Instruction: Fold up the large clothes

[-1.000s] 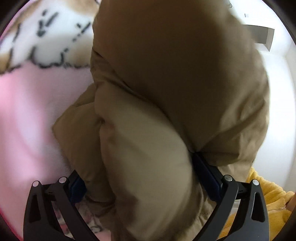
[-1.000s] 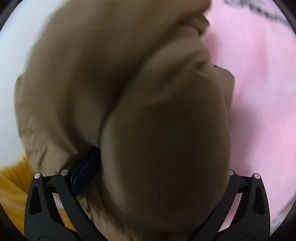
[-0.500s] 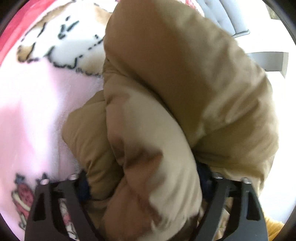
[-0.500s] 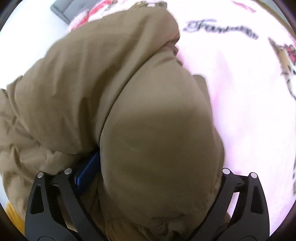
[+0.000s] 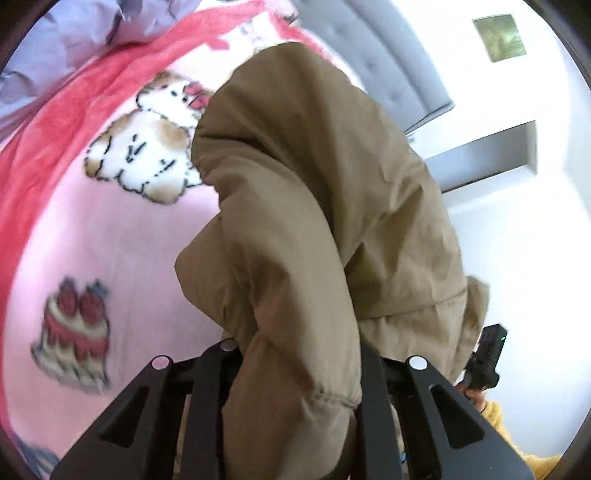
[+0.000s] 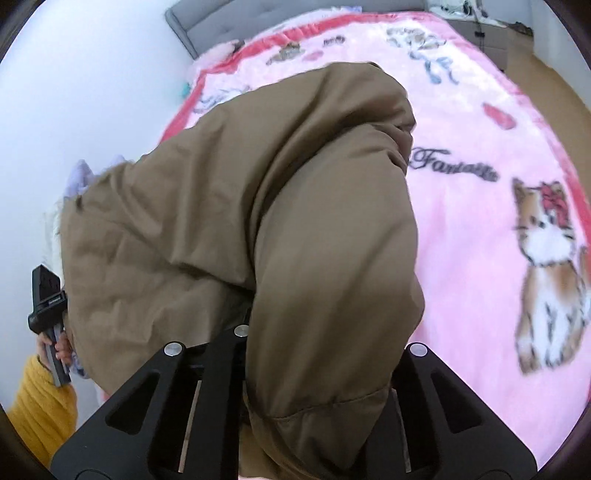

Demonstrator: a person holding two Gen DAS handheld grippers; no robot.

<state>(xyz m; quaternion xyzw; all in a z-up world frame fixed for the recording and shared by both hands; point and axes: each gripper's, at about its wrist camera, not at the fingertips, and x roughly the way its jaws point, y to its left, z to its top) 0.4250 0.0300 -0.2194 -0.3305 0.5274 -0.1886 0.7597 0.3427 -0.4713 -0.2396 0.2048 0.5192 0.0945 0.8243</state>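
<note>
A puffy tan jacket (image 5: 314, 184) hangs bunched over the pink blanket (image 5: 110, 240), lifted at two points. My left gripper (image 5: 299, 354) has a thick fold of it between its jaws, which are closing and squeezing the fabric. In the right wrist view the jacket (image 6: 258, 206) fills the middle, and my right gripper (image 6: 321, 343) is likewise closing on another fold. Fabric hides the fingertips of both. Each gripper shows in the other's view: the right one (image 5: 485, 362) at the jacket's right edge, the left one (image 6: 48, 306) at its left edge, held by a hand.
The pink blanket (image 6: 480, 221) with cat and cake prints covers a bed with a grey headboard (image 6: 221, 14). Lavender cloth (image 5: 74, 37) lies at the bed's far corner. A white wall (image 6: 92, 92) runs beside the bed. A yellow sleeve (image 6: 40, 398) is at the lower left.
Both grippers have narrowed onto the jacket folds and risen, lifting the jacket off the blanket. Far more of the bed, headboard and wall is now in sight.
</note>
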